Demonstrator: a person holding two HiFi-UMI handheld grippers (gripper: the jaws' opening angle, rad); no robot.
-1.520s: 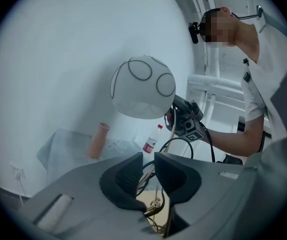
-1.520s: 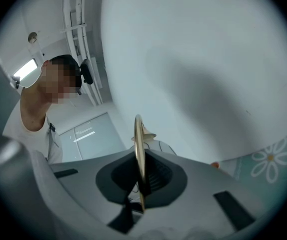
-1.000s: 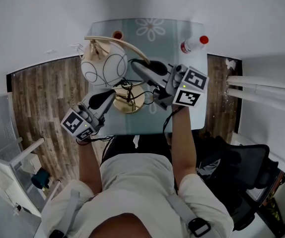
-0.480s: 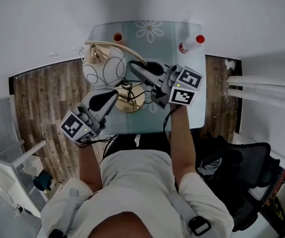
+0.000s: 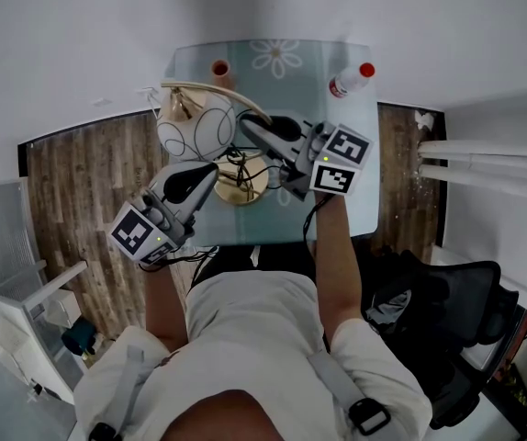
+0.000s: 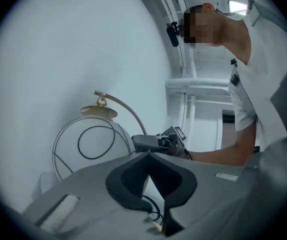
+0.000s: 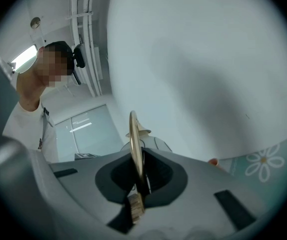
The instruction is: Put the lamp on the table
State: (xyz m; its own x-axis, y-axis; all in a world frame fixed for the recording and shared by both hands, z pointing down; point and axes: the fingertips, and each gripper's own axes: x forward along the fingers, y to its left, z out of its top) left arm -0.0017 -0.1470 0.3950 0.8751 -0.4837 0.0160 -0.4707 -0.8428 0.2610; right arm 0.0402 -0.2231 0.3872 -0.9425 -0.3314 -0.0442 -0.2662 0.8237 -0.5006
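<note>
Right gripper [image 7: 136,159] clamped on curved brass arm [image 7: 132,129] of white globe lamp [image 5: 197,127], left gripper [image 6: 148,155] jaws pressed together, globe ahead to its left

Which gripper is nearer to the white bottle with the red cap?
Right. The right gripper, shut on the lamp's gold arm, has the bottle a little beyond it, toward the far right. The left gripper, shut, is at the lamp's near left side, farther away.

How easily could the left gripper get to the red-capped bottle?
Probably not easily. The red-capped bottle stands at the far right corner of the table, and the lamp and the right gripper holding it lie between it and the left gripper.
</note>
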